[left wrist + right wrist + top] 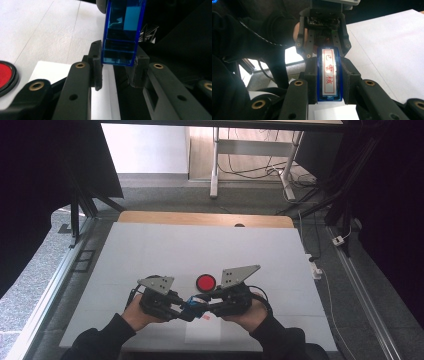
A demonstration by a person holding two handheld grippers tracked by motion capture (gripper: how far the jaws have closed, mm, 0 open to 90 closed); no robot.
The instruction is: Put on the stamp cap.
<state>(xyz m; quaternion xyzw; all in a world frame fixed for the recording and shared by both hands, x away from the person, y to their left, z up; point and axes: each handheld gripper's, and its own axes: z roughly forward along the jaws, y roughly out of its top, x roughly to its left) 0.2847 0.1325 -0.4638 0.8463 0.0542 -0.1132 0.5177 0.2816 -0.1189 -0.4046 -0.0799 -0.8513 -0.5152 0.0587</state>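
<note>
A blue see-through stamp (192, 304) hangs between my two grippers, just above the near part of the white table (200, 250). My left gripper (186, 312) is shut on one end of it; in the left gripper view the pads press both sides of the blue casing (123, 30). My right gripper (202, 307) is shut on the other end. In the right gripper view the stamp's white face (329, 72) carries red characters in a red frame and sits tight between the pads, with the left gripper (328, 50) facing me just beyond it.
A round red pad with a black rim (205, 281) lies just beyond the grippers, and shows at the left edge (3, 75) of the left gripper view. A white sheet of paper (202, 332) with a small red mark lies under the grippers. Cables run along the floor at the right.
</note>
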